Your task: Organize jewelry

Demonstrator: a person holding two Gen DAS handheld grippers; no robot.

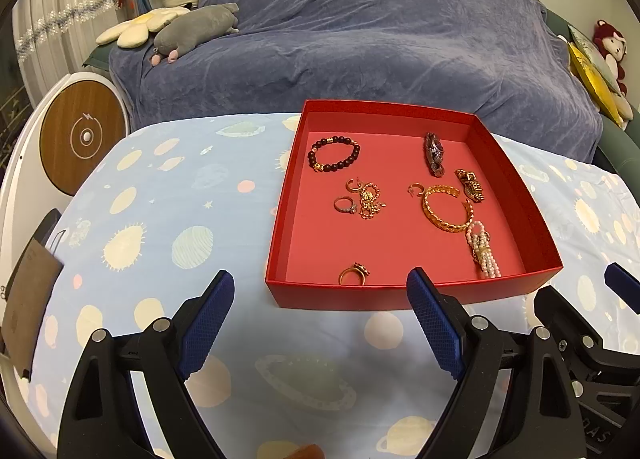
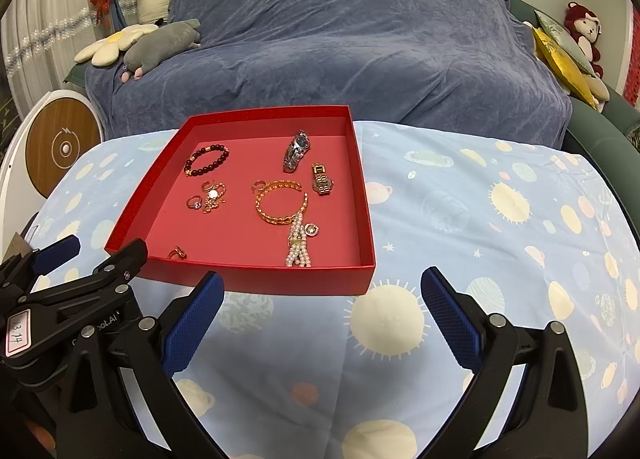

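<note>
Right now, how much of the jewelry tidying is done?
All the jewelry I can see already lies in the red box, including the beaded bracelet and gold bangle, though scattered loosely. Nothing is in hand: the left claw and right claw hover open and empty. Any further arranging remains.

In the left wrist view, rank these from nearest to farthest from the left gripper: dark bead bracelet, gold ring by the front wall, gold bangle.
1. Gold ring, front wall.
2. Gold bangle, right of centre.
3. Dark bead bracelet, far left corner.
</note>
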